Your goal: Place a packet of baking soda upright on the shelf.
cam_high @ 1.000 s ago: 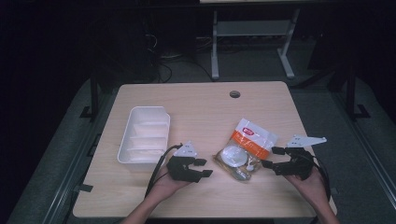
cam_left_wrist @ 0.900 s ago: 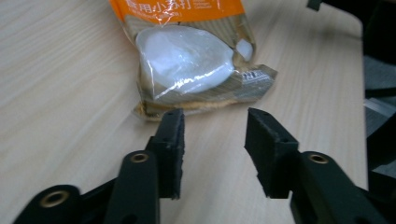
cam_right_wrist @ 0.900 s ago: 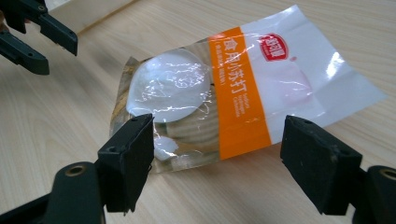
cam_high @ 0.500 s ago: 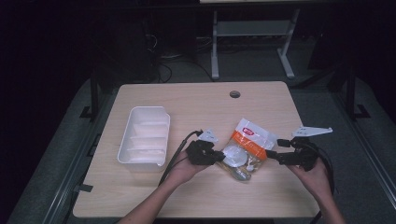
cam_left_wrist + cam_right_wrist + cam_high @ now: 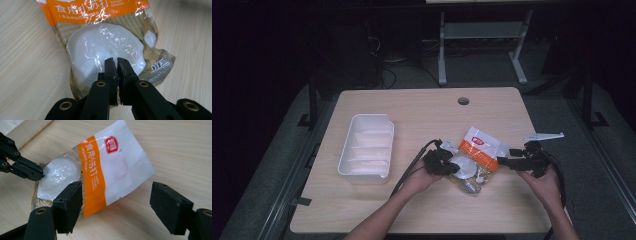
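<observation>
A baking-soda pouch (image 5: pixel 476 157), orange and white with a clear window showing white powder, is lying flat on the wooden bench (image 5: pixel 422 115), right of the white divided tray (image 5: pixel 367 152). The left claw (image 5: pixel 117 65) is pressing in at the pouch's clear lower end, its jaws having just been closing and now standing together with barely a slit between them; whether film is pinched there I cannot tell. From the right claw's own camera the left claw (image 5: pixel 37 173) is touching the pouch's powder-filled end. The right claw (image 5: pixel 116 203) is hovering at the pouch's opposite side, jaws wide apart, one jaw overlapping the orange band and the other over bare bench, clamping nothing. In the high view the pouch is sitting between the two claws.
</observation>
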`<state>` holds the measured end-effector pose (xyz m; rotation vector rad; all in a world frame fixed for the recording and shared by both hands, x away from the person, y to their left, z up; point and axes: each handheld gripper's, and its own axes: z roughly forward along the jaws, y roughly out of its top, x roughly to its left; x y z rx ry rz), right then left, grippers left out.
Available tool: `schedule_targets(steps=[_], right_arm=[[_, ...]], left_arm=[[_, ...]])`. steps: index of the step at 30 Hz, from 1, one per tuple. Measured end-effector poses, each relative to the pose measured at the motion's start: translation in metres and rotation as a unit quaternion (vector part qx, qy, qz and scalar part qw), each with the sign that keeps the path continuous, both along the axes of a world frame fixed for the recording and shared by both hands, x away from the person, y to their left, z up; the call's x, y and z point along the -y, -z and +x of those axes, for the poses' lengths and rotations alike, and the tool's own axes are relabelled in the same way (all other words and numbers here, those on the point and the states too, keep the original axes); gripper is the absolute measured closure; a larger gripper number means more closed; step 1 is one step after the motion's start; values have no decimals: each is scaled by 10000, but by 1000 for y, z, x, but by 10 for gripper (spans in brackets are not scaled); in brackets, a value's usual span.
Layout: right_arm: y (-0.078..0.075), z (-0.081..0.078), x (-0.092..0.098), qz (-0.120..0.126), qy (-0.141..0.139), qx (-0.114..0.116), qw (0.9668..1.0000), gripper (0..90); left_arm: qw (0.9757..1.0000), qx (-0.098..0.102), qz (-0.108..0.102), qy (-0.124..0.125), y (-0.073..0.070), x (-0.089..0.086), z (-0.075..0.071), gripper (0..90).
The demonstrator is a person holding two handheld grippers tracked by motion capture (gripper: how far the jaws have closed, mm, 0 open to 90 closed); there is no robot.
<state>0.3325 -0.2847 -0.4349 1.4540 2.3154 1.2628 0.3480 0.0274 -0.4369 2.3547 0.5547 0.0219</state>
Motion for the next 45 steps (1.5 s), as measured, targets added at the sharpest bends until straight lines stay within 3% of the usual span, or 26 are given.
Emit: schedule_targets(steps=[5,11,16,19,27,30,35,45], right_arm=[[11,4,-7,164,-7,-221,9996,272],[15,5,-15,152,-96,-286,9994,321],[19,10,-27,44,-248,-406,9989,461],[20,11,-32,-7,-256,-425,9988,497],[23,15,-31,123,-167,-512,9985,689],[23,15,-31,220,-216,-494,9983,793],[23,15,-33,202,-343,-480,9981,875],[23,16,-32,220,-444,-475,9976,892]], left_arm=[[10000,-20,-18,-5,0,0,1,865],[10000,-16,-19,19,1,0,1,860],[10000,-44,-62,-10,1,-1,1,861],[10000,-16,-47,-15,1,0,0,860],[9999,-11,-120,-6,3,-2,-1,843],[9999,-23,-143,-22,3,-2,-2,819],[9999,67,-88,42,1,-3,-5,785],[9995,126,-288,6,-3,-20,-15,734]])
